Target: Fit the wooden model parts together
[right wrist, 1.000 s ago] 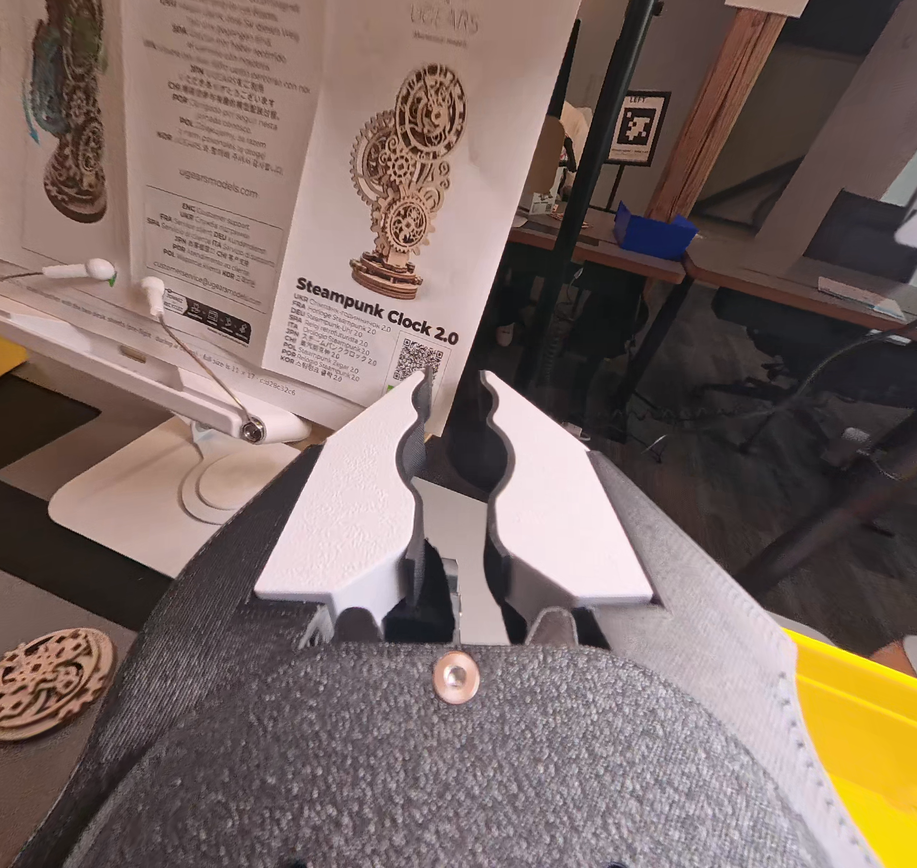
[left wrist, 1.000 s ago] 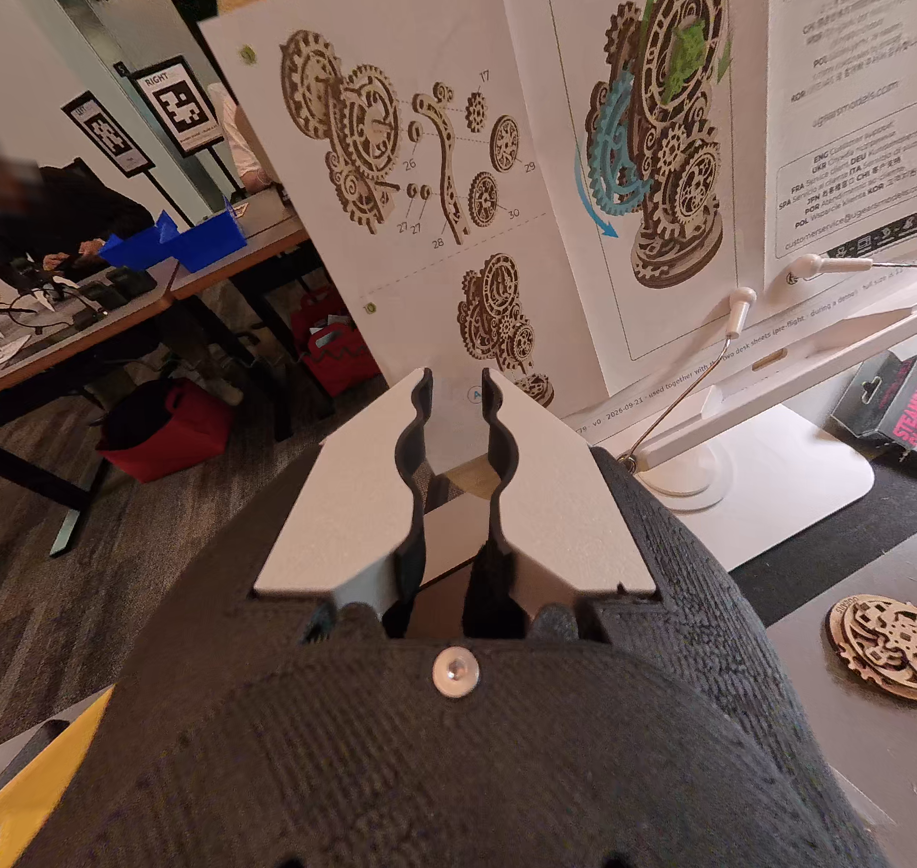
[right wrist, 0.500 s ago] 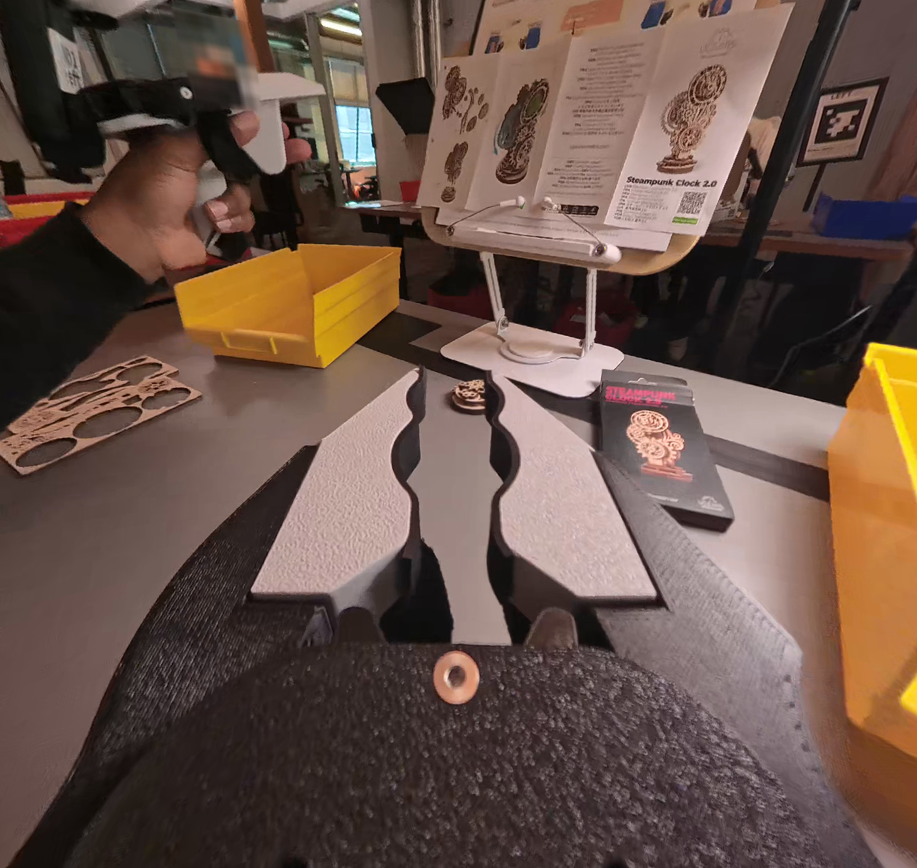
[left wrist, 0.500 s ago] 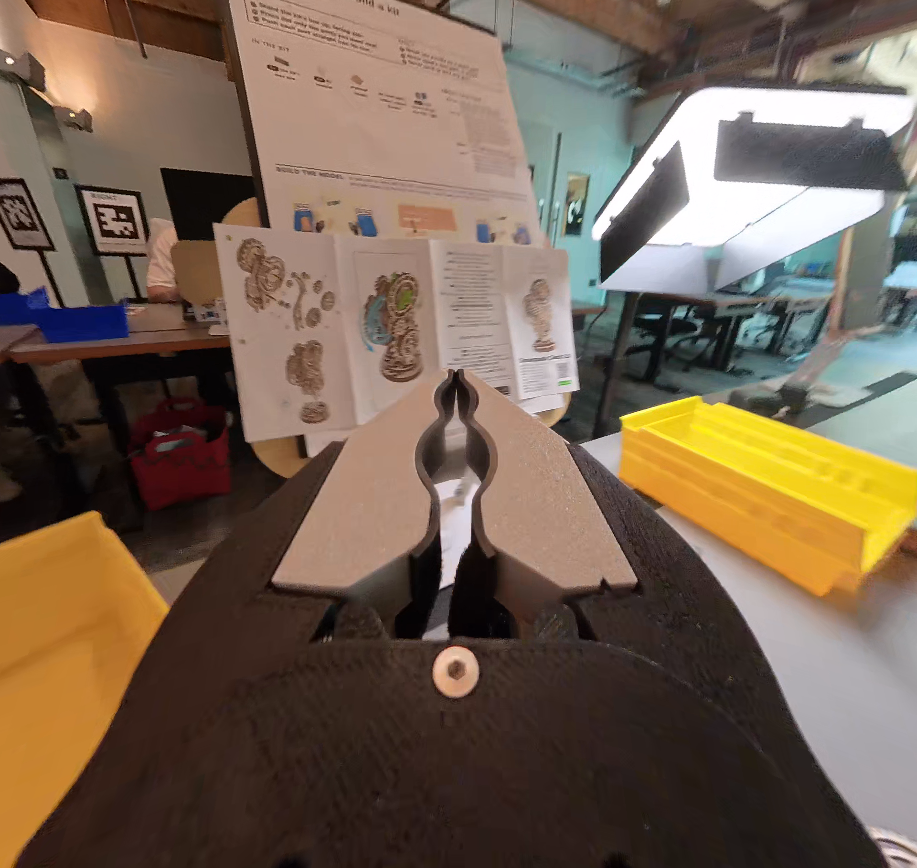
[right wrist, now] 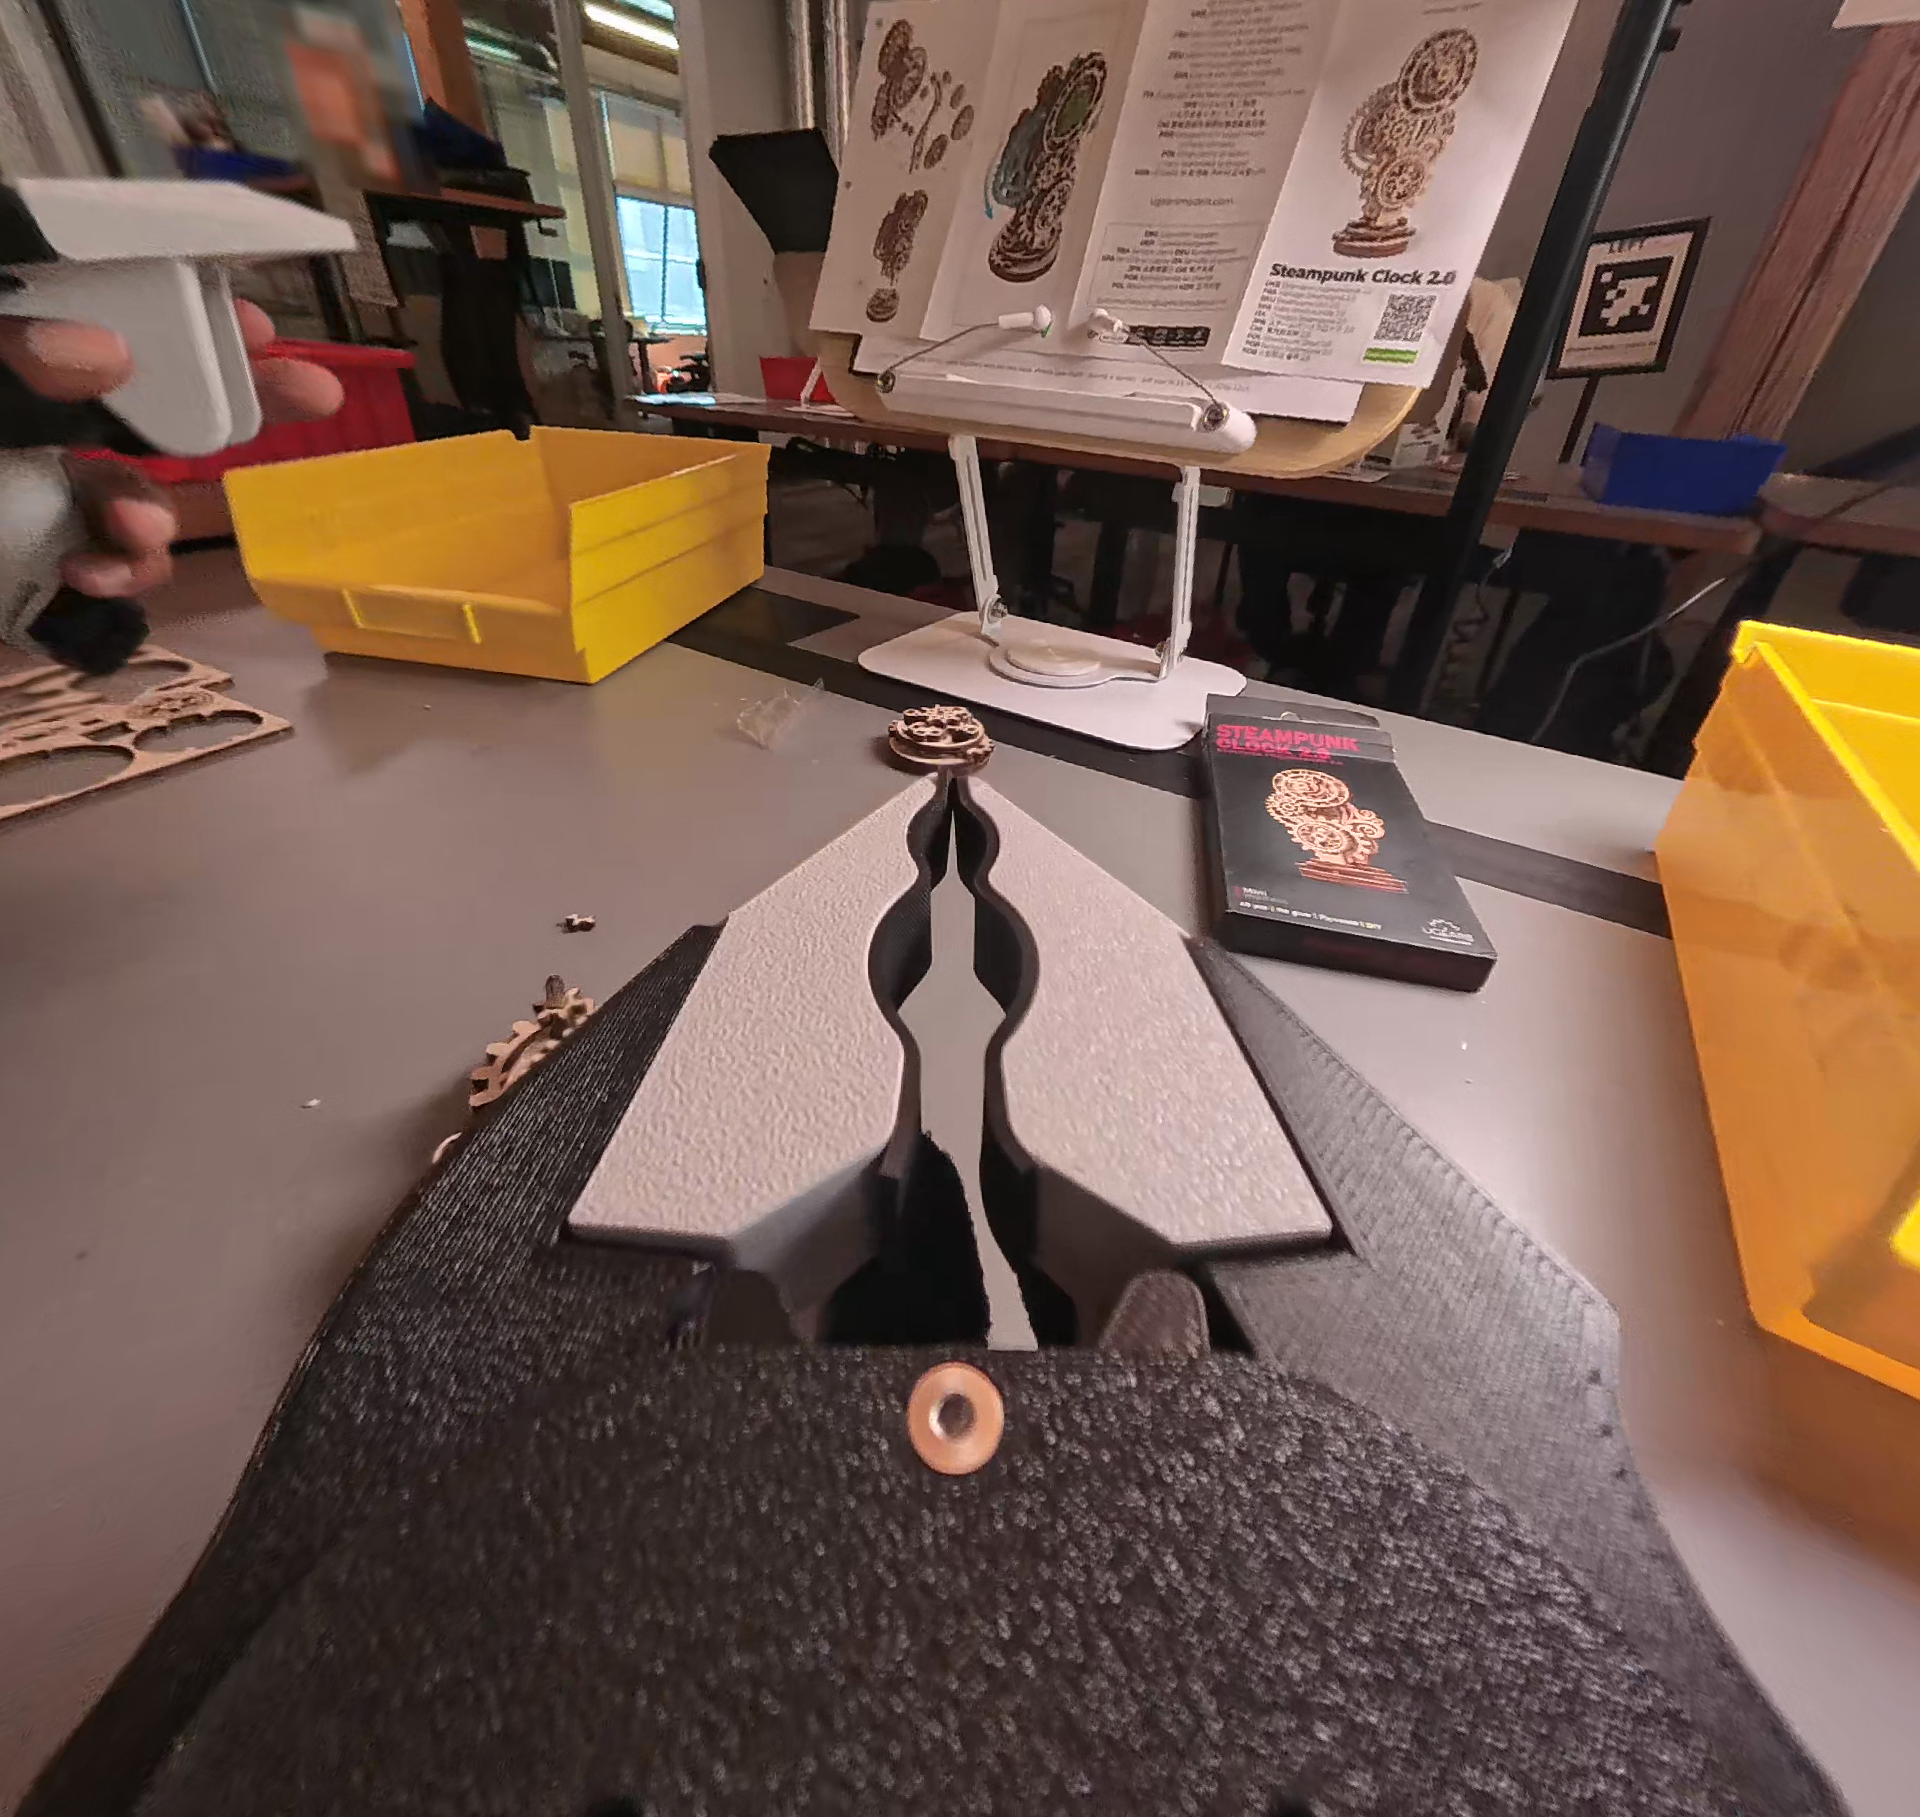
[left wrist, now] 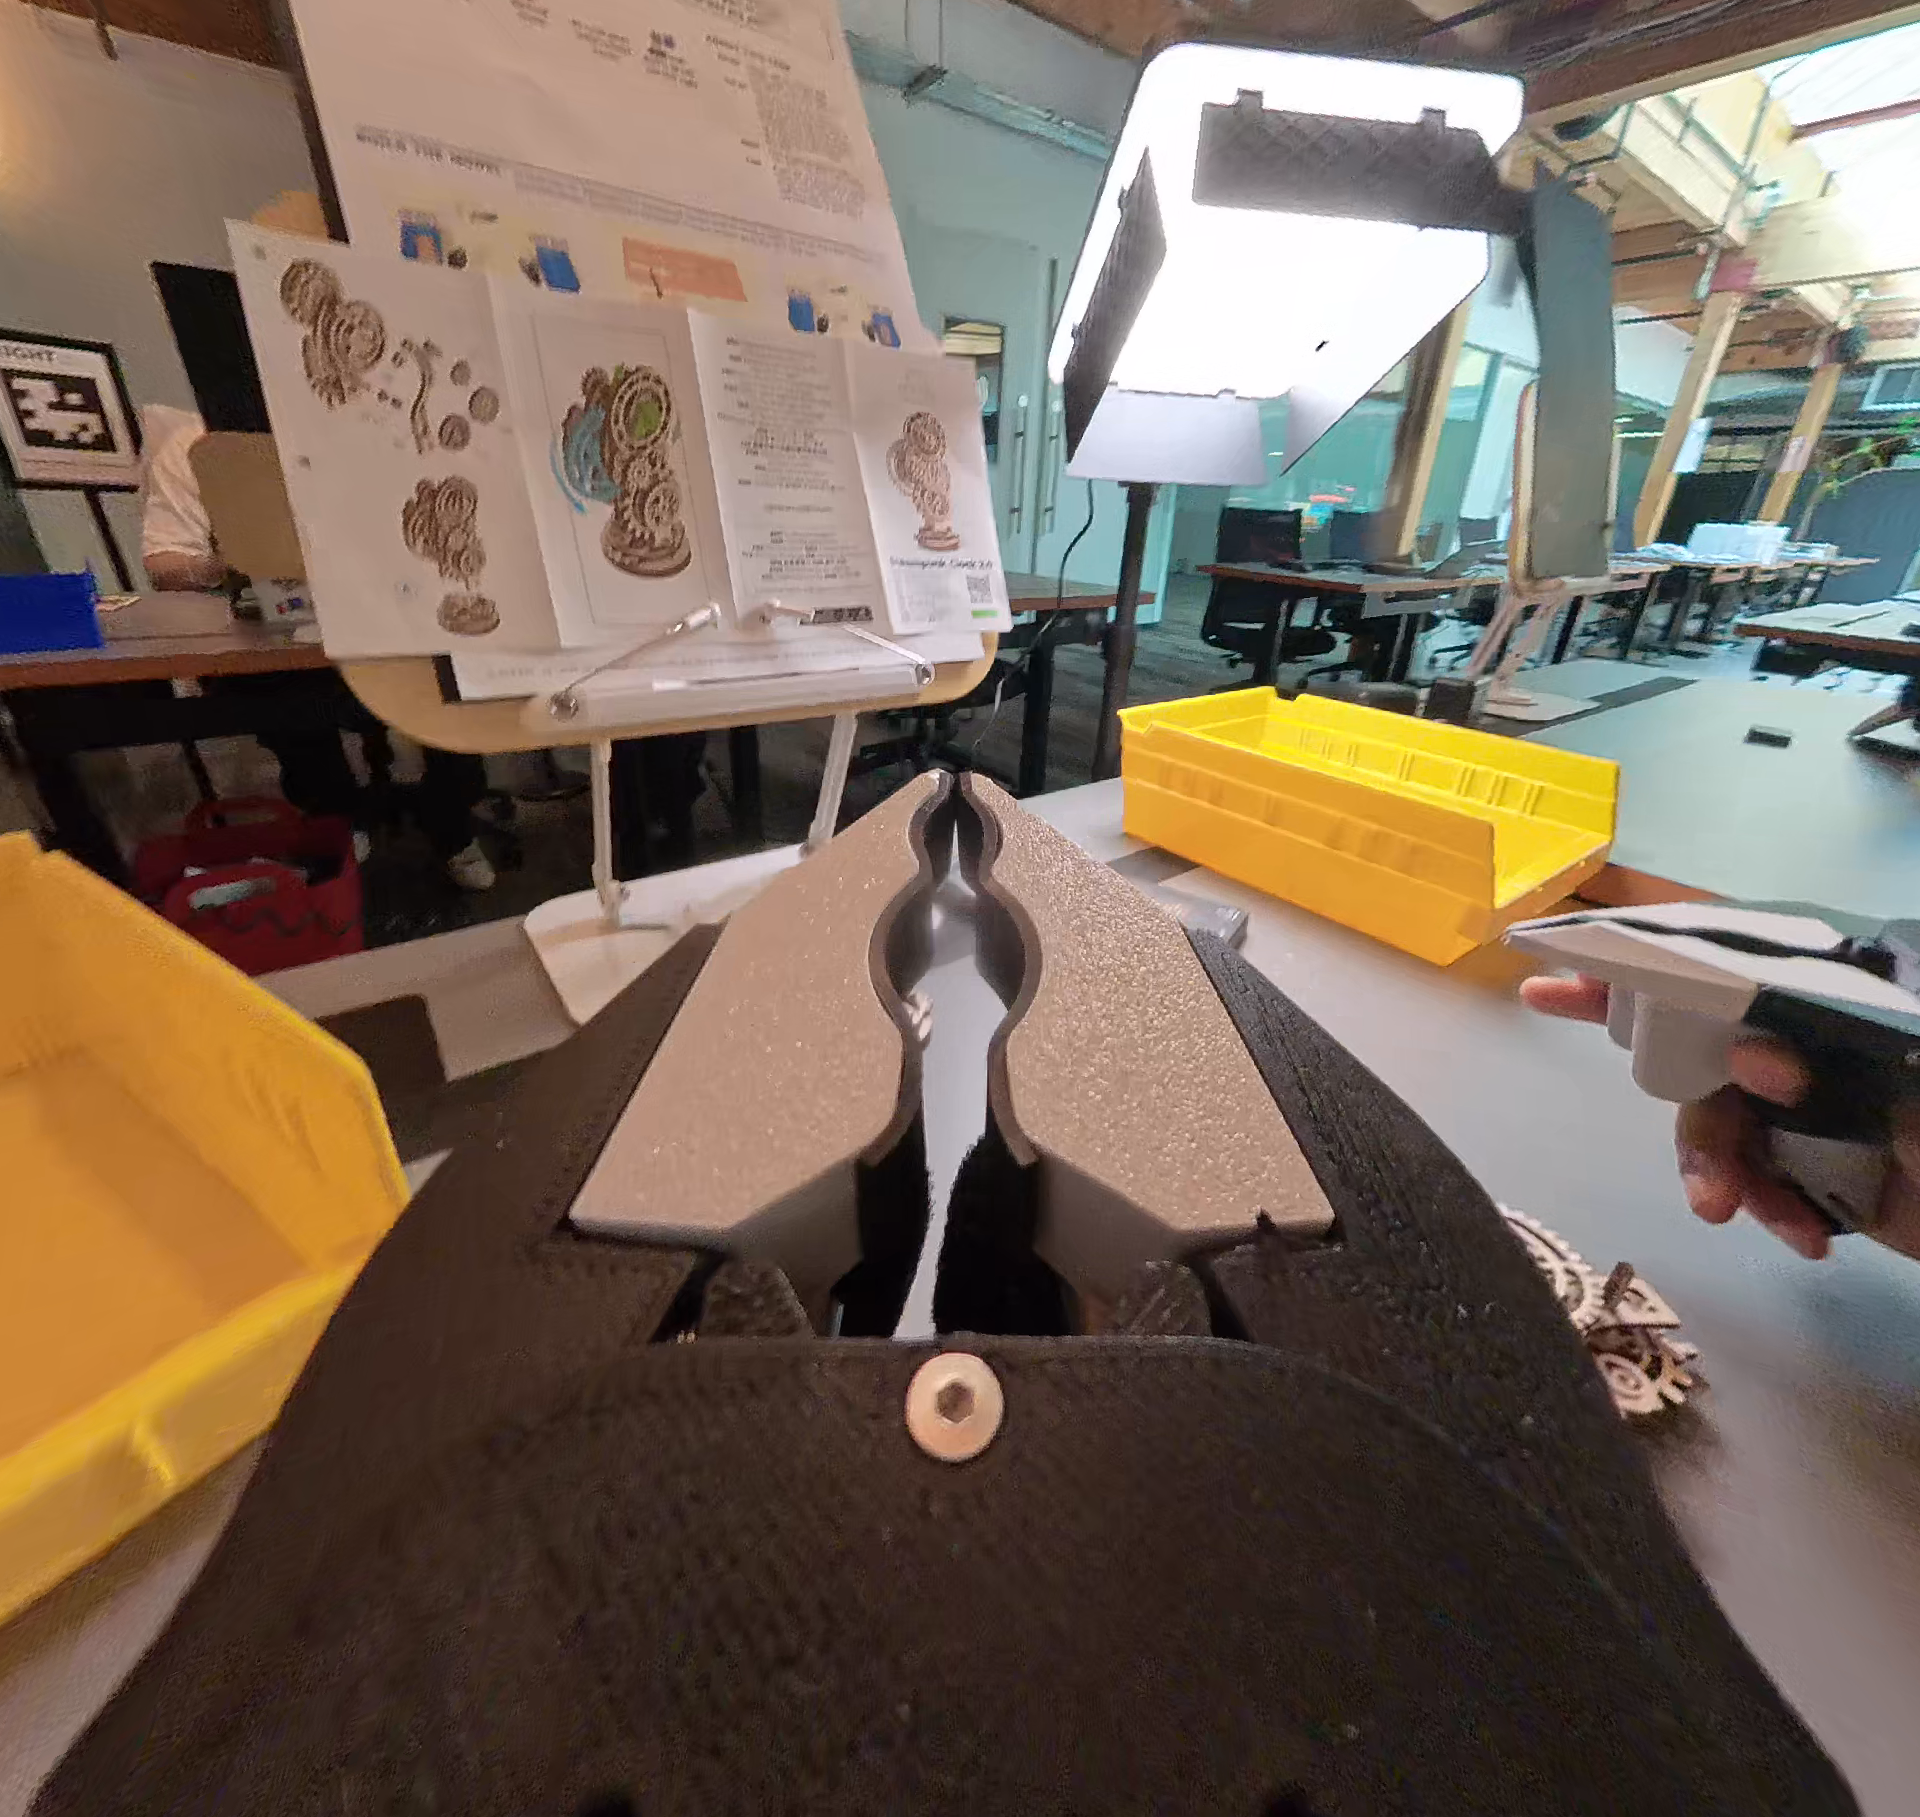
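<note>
My left gripper (left wrist: 954, 782) is shut with nothing between its pads, held above the grey table (left wrist: 1558, 1092). My right gripper (right wrist: 954, 786) is also shut on nothing, low over the table, its tips just short of a round wooden gear base (right wrist: 940, 737). A wooden gear assembly (right wrist: 530, 1040) lies partly hidden under its left side; it also shows in the left wrist view (left wrist: 1621, 1341). A tiny wooden piece (right wrist: 577, 924) lies loose. A punched-out wooden sheet (right wrist: 114, 728) lies at the far left. Each gripper shows in the other's view, held by a hand (left wrist: 1538, 941) (right wrist: 338, 232).
A white stand (right wrist: 1049, 666) holds the instruction sheets (right wrist: 1143, 157). A black model box (right wrist: 1340, 832) lies right of the tips. Yellow bins stand at the left (right wrist: 499, 541) and right (right wrist: 1808, 988). A bright lamp panel (left wrist: 1278, 240) hangs beyond the right bin (left wrist: 1351, 822). There is about 25 cm between the tips of the two grippers.
Both grippers pulled back from the instruction sheets to over the table. The left shut on air first; the right stayed open half a second ago and has now shut on air.
</note>
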A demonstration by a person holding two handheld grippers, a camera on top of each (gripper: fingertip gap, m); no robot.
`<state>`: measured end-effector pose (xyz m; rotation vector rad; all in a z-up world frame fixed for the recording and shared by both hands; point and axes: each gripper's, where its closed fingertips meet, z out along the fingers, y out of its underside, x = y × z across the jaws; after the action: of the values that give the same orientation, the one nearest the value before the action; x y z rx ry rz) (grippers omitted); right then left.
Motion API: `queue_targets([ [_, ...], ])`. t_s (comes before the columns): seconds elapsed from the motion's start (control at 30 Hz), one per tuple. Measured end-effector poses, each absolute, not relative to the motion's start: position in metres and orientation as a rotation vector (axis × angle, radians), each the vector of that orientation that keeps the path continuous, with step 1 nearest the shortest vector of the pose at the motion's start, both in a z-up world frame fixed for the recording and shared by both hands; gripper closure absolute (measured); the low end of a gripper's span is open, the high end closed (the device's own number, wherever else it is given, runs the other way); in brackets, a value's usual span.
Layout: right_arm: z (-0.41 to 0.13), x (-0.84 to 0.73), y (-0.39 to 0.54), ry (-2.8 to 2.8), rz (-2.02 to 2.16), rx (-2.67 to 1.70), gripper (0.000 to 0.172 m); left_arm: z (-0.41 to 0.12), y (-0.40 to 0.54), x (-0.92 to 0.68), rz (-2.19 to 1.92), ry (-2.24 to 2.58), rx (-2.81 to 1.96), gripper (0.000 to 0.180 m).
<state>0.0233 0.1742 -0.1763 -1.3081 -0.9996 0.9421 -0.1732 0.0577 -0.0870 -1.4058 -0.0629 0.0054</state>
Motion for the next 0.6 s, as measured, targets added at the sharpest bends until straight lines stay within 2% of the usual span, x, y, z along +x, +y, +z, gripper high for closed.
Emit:
queue_targets([
  [0.33, -0.176, 0.023, 0.168, -1.028, 0.967, -1.296, 0.172, -0.158, 0.061, -0.183, -0.015, -0.172, -1.542, 0.180],
  [0.6, -0.192, 0.015, 0.141, -1.245, 1.014, -1.305, 0.168, -0.173, 0.064, -0.155, -0.104, -0.026, -1.614, 0.180],
])
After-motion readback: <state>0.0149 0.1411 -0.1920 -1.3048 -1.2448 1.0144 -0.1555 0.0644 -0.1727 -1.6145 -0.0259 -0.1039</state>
